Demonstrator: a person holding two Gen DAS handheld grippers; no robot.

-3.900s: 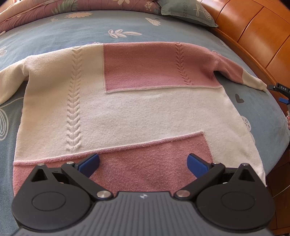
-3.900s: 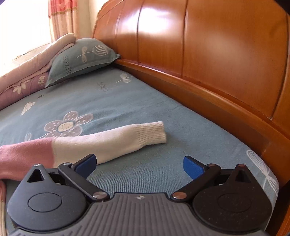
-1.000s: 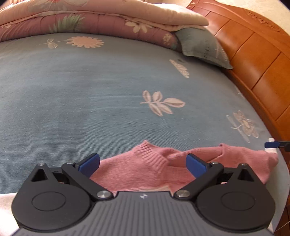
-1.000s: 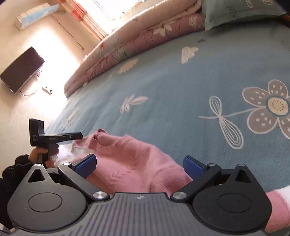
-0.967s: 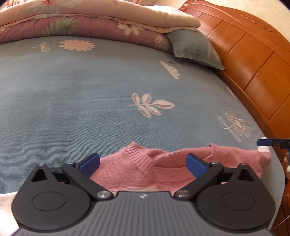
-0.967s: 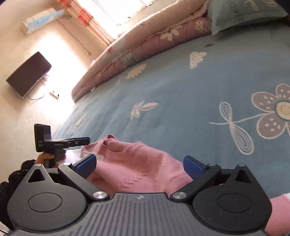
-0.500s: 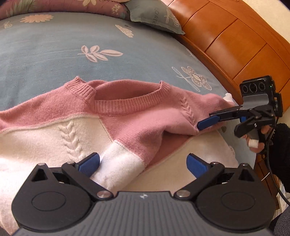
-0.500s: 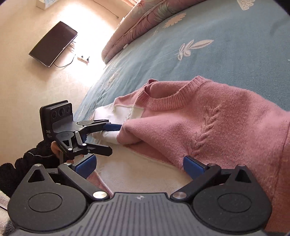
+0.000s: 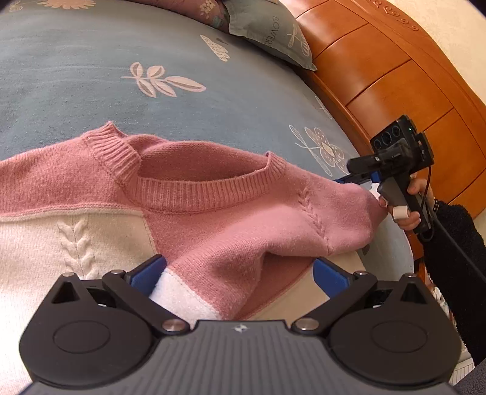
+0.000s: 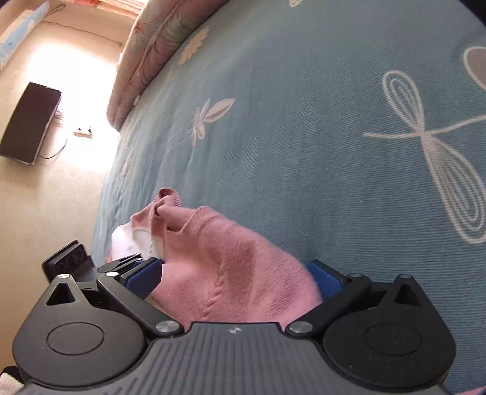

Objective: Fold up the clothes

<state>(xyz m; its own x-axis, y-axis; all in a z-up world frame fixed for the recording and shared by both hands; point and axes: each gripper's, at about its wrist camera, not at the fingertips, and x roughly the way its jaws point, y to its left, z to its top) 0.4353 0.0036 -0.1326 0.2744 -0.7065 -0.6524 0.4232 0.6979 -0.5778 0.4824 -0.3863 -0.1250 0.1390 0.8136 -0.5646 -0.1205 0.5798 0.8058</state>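
Left wrist view: the pink-and-cream cable-knit sweater (image 9: 212,212) lies on the blue flower-printed bedsheet (image 9: 91,76), ribbed neckline up, one sleeve folded across its front; the left gripper (image 9: 237,273) stands spread over that sleeve. Right wrist view: the right gripper (image 10: 237,276), jaws apart, has pink knit bunched between them

Blue flowered bed (image 9: 76,76) bears a sweater (image 9: 212,212) (pink-and-cream), pillow (image 9: 267,27).

Black claw (image 9: 238,275) w/ blue pads (image 9: 329,275), silver pivot screws, ribbed grey housing; fuzzy black sleeve (image 9: 452,252).
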